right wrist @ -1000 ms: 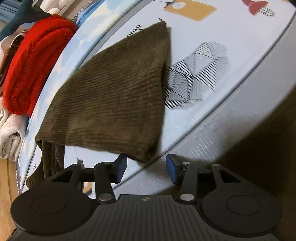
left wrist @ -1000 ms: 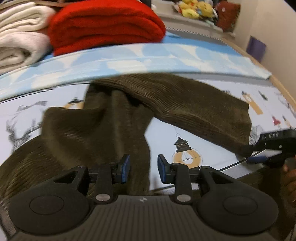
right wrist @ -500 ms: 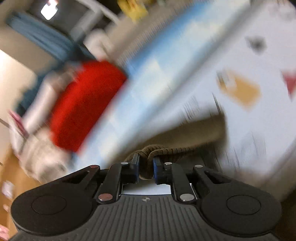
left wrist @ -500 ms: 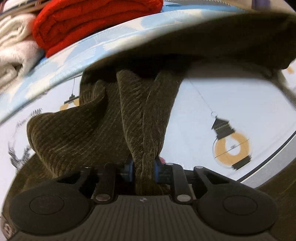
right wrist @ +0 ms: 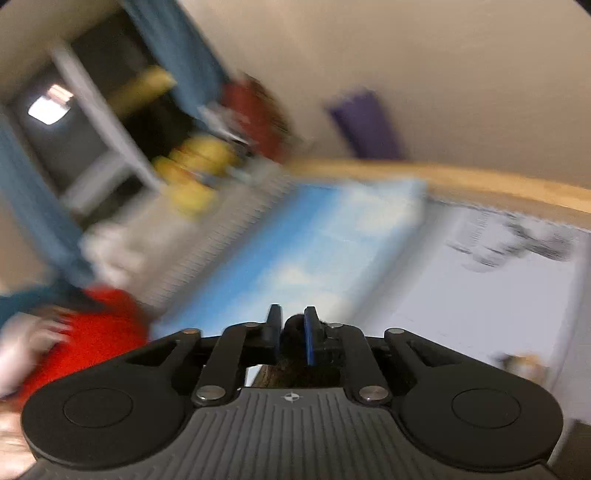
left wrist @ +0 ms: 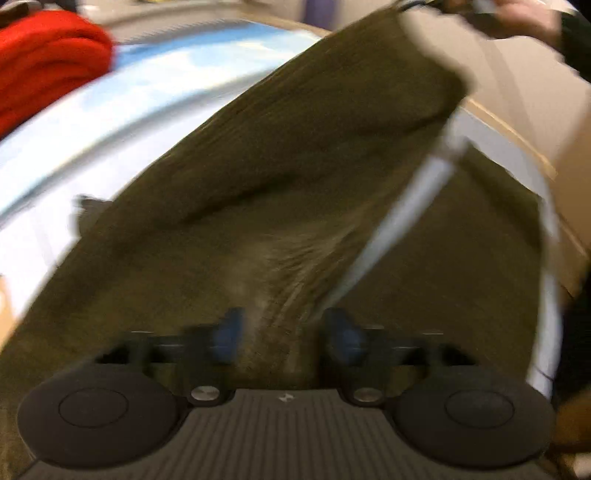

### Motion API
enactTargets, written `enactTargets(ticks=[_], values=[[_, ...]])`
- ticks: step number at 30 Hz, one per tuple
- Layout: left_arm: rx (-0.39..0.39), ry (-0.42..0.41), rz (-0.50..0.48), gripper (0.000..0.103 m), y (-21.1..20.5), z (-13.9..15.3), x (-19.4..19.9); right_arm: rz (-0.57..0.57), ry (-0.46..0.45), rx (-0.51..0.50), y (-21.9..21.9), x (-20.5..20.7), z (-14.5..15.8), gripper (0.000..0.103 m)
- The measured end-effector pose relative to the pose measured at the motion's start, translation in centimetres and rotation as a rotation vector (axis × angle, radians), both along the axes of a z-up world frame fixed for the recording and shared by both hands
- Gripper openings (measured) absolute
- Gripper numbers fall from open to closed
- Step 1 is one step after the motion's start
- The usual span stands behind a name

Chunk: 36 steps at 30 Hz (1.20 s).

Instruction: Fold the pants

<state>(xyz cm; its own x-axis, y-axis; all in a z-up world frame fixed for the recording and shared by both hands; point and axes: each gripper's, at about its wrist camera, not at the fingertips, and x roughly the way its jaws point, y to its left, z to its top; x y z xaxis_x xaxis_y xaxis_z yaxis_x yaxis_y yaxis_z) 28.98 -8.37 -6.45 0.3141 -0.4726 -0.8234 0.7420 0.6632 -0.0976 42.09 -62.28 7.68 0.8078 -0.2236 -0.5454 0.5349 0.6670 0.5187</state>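
Note:
The olive-brown corduroy pants [left wrist: 295,177] fill the blurred left wrist view, stretched up from my left gripper [left wrist: 282,336] to the top right, where my right gripper [left wrist: 458,5] holds the far end beside a hand. My left gripper's blue pads stand apart with a bunch of the fabric between them; the blur hides whether they press it. In the right wrist view my right gripper [right wrist: 293,334] is shut on a dark fold of the pants [right wrist: 295,369], lifted high above the bed.
A red folded blanket [left wrist: 48,62] lies at the back left of the bed, and shows in the right wrist view [right wrist: 85,332]. The patterned bed sheet [right wrist: 480,295] lies below. Yellow plush toys [right wrist: 199,166] and a wooden bed edge [right wrist: 480,184] are behind.
Both grippers closed on the pants, then lifted them off the bed. The right gripper swung up high. The left gripper's pads now stand wider apart than half a second ago.

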Motion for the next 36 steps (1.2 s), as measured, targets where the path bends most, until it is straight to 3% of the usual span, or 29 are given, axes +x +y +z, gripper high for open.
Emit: enactTargets(ticks=[1,3,4,6,9,12,15,16,19,24,30,33,35,36], values=[[-0.012,-0.007,-0.034,0.075,0.1,0.4,-0.6,-0.048,0.082,0.031,-0.7,-0.4,-1.9,0.019],[-0.030,-0.008,-0.027,0.075,1.1,1.4,-0.6,-0.137,0.095,0.099,-0.9,-3.4,-4.9,0.027],[-0.047,0.000,0.006,0.075,2.1,2.0,-0.2,-0.137,0.092,0.107,-0.4,-5.0,-6.4,0.036],[-0.066,-0.024,0.110,0.075,4.6,3.1,0.6,-0.102,0.125,0.097,1.0,-7.8,-8.9,0.040],[-0.026,-0.042,0.318,0.075,8.8,3.9,2.7,-0.091,0.194,0.099,3.2,-10.8,-13.0,0.040],[0.124,-0.046,0.601,0.078,13.9,3.2,4.4,-0.034,0.289,0.156,4.7,-10.7,-15.4,0.042],[0.248,-0.009,0.894,0.081,20.2,2.3,5.4,0.075,0.233,0.073,6.6,-9.4,-14.7,0.045],[0.290,0.003,0.982,0.083,22.7,2.2,5.8,0.099,0.226,0.036,7.3,-8.8,-14.6,0.051],[0.294,0.068,1.161,0.084,28.9,2.0,5.7,0.173,0.204,0.060,8.5,-6.1,-15.3,0.066],[0.248,0.161,1.229,0.089,32.0,0.8,4.9,0.173,0.224,0.129,9.9,-1.3,-17.3,0.067],[0.187,0.178,1.157,0.088,31.2,-0.9,5.2,0.116,0.303,0.131,10.6,2.3,-19.9,0.071],[0.209,0.143,1.104,0.083,30.0,-1.2,5.6,0.121,0.355,-0.003,12.1,4.0,-20.1,0.075],[0.247,0.109,1.071,0.077,29.2,-1.4,5.5,0.121,0.446,-0.149,13.5,5.2,-20.2,0.057],[0.254,0.092,1.058,0.069,29.0,-1.5,5.6,0.113,0.470,-0.204,13.9,5.5,-20.3,0.043]])
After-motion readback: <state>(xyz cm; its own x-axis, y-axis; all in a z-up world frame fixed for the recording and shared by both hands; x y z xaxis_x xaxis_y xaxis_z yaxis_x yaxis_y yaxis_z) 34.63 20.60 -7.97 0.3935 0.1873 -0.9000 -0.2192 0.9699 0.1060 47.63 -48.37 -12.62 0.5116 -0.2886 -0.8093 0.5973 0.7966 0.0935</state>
